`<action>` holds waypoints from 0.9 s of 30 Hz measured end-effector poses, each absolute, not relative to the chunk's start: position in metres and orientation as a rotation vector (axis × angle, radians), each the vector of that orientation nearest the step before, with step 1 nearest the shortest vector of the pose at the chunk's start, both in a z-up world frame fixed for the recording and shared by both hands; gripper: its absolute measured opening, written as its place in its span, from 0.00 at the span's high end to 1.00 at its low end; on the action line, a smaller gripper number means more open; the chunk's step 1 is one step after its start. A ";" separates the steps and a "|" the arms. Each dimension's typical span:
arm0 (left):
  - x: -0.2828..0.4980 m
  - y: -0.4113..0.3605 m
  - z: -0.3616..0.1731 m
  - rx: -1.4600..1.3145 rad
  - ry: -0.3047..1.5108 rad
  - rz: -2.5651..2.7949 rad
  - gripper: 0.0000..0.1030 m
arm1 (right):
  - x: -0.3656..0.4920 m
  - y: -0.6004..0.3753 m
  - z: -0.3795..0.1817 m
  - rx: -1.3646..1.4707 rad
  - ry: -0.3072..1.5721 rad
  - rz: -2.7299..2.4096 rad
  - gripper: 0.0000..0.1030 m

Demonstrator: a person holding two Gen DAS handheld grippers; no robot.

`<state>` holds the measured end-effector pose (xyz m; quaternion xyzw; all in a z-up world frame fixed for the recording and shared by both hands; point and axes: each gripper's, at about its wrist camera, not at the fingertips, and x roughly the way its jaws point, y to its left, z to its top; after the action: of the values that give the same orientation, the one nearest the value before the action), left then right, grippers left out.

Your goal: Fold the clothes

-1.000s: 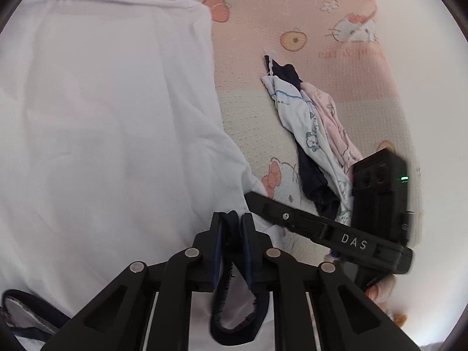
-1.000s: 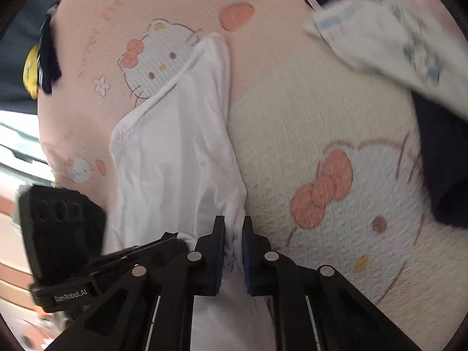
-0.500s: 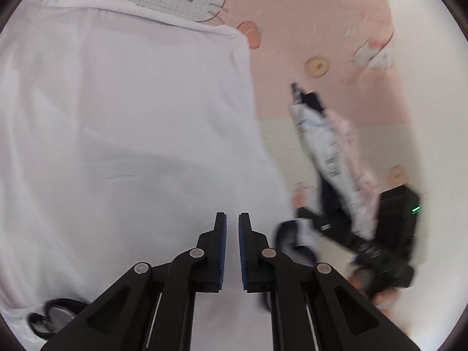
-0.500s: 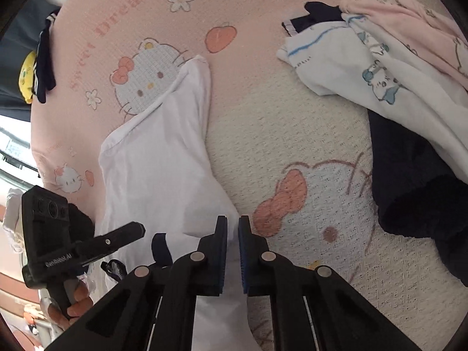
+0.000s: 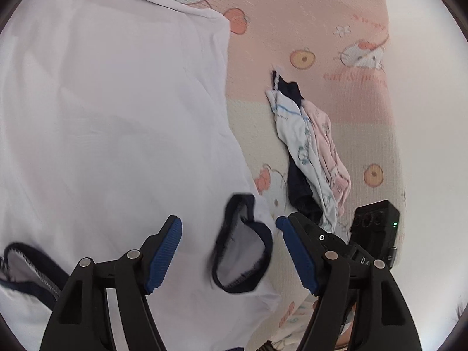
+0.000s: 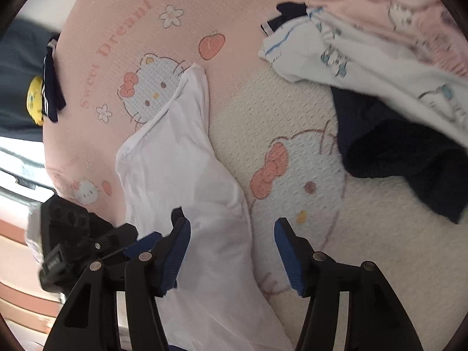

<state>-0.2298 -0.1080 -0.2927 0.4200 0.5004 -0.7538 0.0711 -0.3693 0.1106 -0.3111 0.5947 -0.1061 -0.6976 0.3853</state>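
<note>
1. Both sets of jaws stand released: the left gripper has just been opening, and the navy-trimmed sleeve cuff lies loose between its pads, touched by neither. The right gripper has likewise just been opening over the narrow end of the white shirt, with cloth between the pads but not pinched.
2. One fold looks just laid down; I judge this the let-go at the end of a fold, with the shirt spread flat on the cartoon-print bed cover.
3. Next, a fresh grasp seems needed: pick new edges of the shirt, likely the cuff side and the hem, and carry them over without dragging the layer beneath.
4. Compared with a second ago, both pairs of jaws were clenched then, the left on the cuff; now the cuff has dropped free.
5. Farther off, a pile of unfolded clothes waits on the cover, well apart from the shirt.
</note>
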 end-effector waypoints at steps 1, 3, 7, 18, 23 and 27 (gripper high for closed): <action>-0.230 -0.104 -0.290 1.266 1.497 -2.274 0.32 | -0.365 0.116 -0.305 1.502 -0.238 -1.792 0.39; -0.231 -0.096 -0.286 1.287 1.488 -2.289 0.32 | -0.357 0.122 -0.298 1.494 -0.192 -1.801 0.38; -0.232 -0.080 -0.279 1.331 1.437 -2.310 0.32 | -0.345 0.133 -0.295 1.494 -0.158 -1.786 0.38; -0.224 -0.045 -0.261 1.351 1.134 -2.396 0.32 | -0.314 0.146 -0.303 1.510 0.013 -1.808 0.32; -0.234 -0.033 -0.266 1.368 1.060 -2.396 0.32 | -0.299 0.148 -0.301 1.458 0.071 -1.817 0.31; -0.243 -0.024 -0.267 1.382 0.999 -2.415 0.33 | -0.286 0.144 -0.293 1.356 0.222 -1.855 0.31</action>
<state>-0.2435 -0.0244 -0.2667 0.4654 0.3364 -0.8135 0.0924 -0.2860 0.1438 -0.2929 0.5372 0.0880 -0.7349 0.4044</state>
